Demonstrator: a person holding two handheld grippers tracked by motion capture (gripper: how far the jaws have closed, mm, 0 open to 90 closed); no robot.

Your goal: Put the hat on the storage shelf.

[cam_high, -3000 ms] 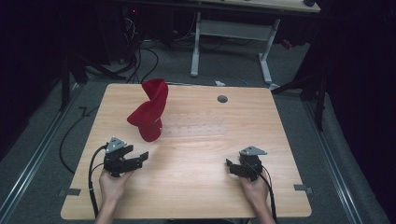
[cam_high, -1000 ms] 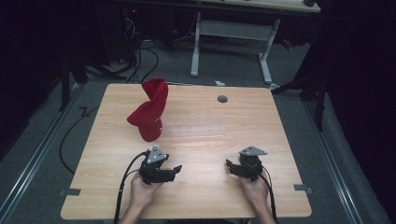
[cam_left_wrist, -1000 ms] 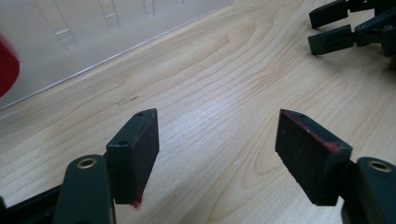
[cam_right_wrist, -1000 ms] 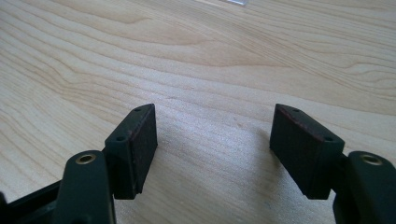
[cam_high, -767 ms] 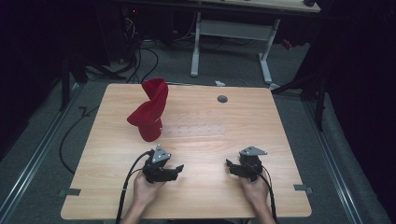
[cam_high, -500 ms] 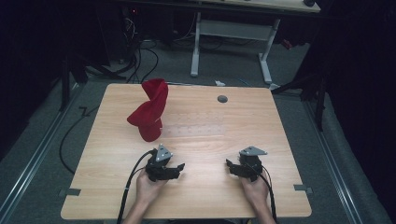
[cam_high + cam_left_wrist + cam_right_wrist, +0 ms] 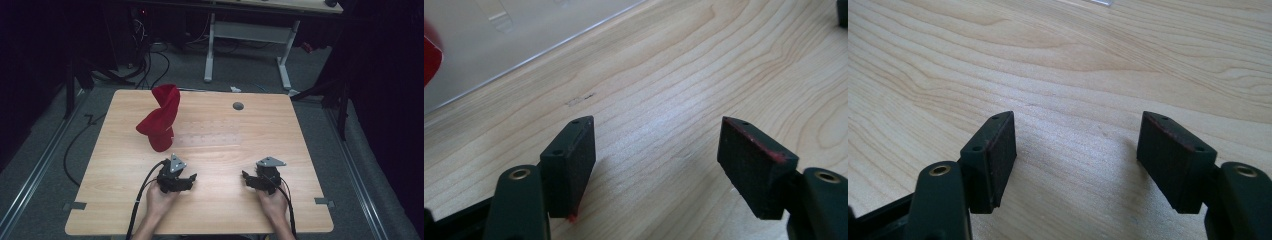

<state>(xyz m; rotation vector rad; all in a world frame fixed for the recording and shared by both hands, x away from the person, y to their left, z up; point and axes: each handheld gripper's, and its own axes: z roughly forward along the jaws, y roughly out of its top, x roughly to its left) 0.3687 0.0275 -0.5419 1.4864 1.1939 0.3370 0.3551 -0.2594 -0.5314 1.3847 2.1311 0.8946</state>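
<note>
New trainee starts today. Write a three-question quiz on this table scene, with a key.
1. True or false: the left gripper holds the red cloth.
2. What lies between the fingers of the right gripper?
3. The red cloth stands: A) at the table's near edge, B) on the wooden table beyond the left gripper, C) on the floor.

Key
1. False: its fingers stand open and empty, apart from the cloth.
2. Nothing, just bare tabletop.
3. B.
</note>
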